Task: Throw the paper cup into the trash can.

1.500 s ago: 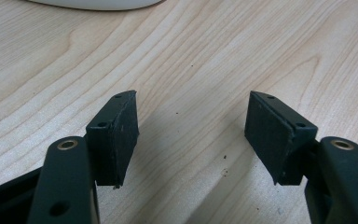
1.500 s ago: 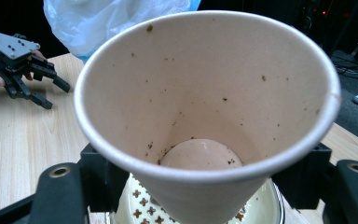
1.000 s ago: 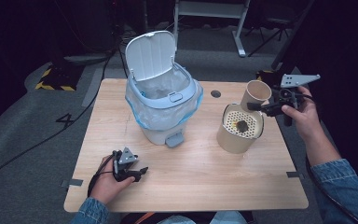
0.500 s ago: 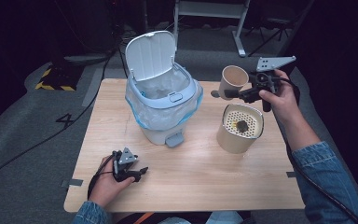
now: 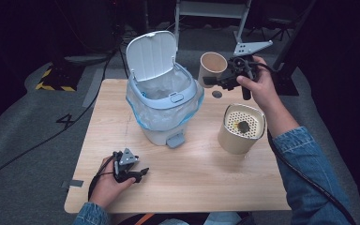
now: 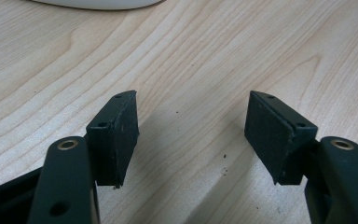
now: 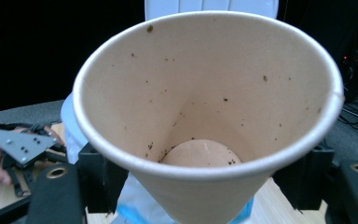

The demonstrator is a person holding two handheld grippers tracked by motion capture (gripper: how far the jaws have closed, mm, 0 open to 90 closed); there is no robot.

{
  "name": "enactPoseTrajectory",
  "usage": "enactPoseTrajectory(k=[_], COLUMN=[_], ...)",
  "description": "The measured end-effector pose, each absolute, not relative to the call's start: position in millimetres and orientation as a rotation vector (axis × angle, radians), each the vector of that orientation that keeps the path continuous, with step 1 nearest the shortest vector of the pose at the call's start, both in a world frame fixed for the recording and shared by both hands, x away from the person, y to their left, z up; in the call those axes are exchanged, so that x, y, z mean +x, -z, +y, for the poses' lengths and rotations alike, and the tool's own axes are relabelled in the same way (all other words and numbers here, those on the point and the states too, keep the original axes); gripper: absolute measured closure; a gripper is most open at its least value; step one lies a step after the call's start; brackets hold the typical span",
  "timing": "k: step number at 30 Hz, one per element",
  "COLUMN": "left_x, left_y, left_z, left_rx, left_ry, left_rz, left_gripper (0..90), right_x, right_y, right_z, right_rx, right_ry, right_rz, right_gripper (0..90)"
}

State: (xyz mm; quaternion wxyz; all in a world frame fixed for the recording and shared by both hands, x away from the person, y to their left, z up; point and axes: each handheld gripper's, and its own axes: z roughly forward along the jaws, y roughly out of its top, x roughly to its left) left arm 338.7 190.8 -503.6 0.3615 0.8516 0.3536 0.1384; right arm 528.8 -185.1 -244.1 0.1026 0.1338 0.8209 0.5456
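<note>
**Inspector:** Leftward travel is recorded for the paper cup (image 5: pixel 212 66): a second ago it hung at the far right, beyond the beige canister; now it sits in the air just right of the bin, its mouth turned toward the person.

**Clerk:** How is it held?

**Inspector:** The right gripper (image 5: pixel 228 78) pinches it across the lower body, one jaw on each side of the cup wall. In the right gripper view the cup's inside shows dark specks and a bare bottom, so I judge it emptied of its main contents.

**Clerk:** And the destination?

**Inspector:** Likely the pedal bin (image 5: pixel 161 101), far-centre on the table (image 5: pixel 206 187), lid (image 5: pixel 151 54) raised, clear liner fitted. The cup is near its right rim but not yet over the opening. Lifting and carrying are done; positioning above the liner and release are left.

**Clerk:** The canister?

**Inspector:** The beige canister (image 5: pixel 242 129) stands at the right, its perforated insert holding a dark lump. Unchanged from the earlier picture.

**Clerk:** The other hand?

**Inspector:** The left gripper (image 5: pixel 133 171) rests on the near-left of the table, jaws spread wide with nothing between them, in the same spot as before.
</note>
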Motion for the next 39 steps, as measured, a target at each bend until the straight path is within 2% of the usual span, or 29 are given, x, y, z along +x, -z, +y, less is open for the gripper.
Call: enactPoseTrajectory(k=[12,23,39], left_x=[338.6,338.7,339.5], left_y=[503.8,503.7,503.5], left_z=[190.6,190.7,190.4], left_rx=[2.188,2.191,2.194], left_ry=[-0.354,-0.357,-0.355], left_rz=[0.915,0.912,0.911], left_gripper=[35.3,35.3,35.3], right_x=[539.2,547.3,544.8], right_y=[240.3,253.3,255.4], right_z=[-136.7,-92.2,-66.1], right_rx=[0.369,0.384,0.385], right_ry=[-1.587,-1.516,-1.296], right_rz=[2.442,2.525,2.602], right_gripper=[27.9,27.7,26.0])
